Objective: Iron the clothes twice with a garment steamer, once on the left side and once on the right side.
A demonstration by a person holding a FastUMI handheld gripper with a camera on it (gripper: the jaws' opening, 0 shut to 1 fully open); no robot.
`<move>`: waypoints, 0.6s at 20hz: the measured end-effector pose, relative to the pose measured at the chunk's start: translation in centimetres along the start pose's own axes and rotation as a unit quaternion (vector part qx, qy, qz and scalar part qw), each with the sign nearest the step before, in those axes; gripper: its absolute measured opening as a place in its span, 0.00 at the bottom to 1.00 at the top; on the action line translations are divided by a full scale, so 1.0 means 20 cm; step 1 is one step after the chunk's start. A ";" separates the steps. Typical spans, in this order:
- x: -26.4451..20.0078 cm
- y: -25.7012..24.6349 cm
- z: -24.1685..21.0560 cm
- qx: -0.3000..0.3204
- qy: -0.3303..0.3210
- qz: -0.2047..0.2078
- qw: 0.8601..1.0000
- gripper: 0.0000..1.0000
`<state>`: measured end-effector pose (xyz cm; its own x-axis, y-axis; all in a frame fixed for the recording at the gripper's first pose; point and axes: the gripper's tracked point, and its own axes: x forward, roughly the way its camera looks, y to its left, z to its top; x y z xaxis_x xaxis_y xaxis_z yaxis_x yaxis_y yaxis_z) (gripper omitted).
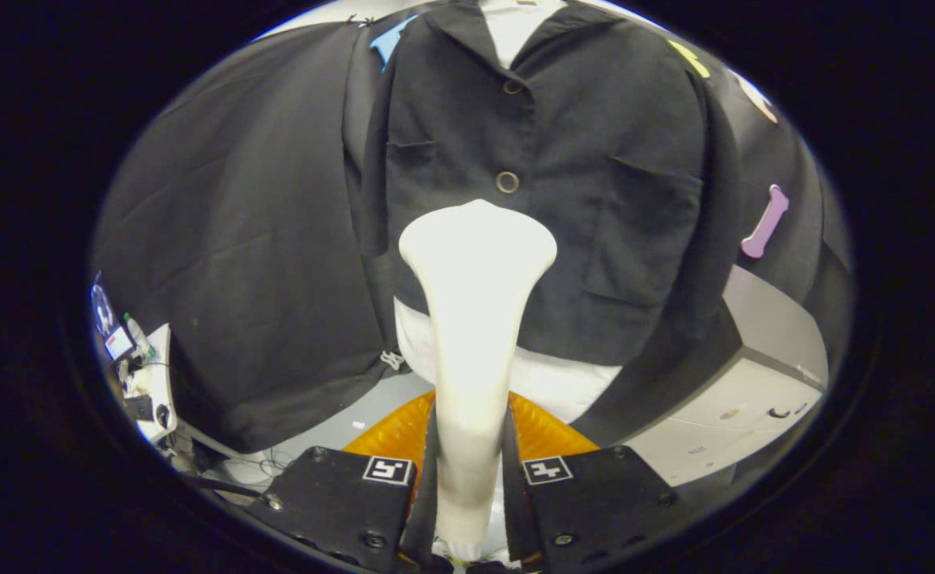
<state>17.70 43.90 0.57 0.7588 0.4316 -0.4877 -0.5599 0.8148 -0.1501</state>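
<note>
A white garment steamer (473, 319) stands upright between my fingers, its narrow handle pinched on both sides and its wide flat head up near the shirt's middle. My gripper (471, 446) is shut on that handle. Just beyond the head hangs a black short-sleeved shirt (563, 199) with chest pockets and round buttons, worn by a white mannequin torso (551, 379). The steamer head sits below the second button, roughly on the shirt's centre line. Whether the head touches the cloth I cannot tell.
An orange ribbed base (543, 434) lies under the mannequin, just ahead of the fingers. A white cabinet (742, 399) stands to the right of the shirt. A cluttered small white table (144, 375) with cables is off to the left.
</note>
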 end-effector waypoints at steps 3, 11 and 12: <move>-0.12 -0.16 -0.07 0.010 -0.002 -0.005 1.000 0.37; -0.50 -0.68 -0.38 0.054 -0.010 -0.024 0.998 0.37; -0.55 -0.76 -0.44 0.065 -0.012 -0.028 0.997 0.37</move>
<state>14.97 23.29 0.65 0.7962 0.3912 -0.4615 -0.4694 0.8807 -0.0633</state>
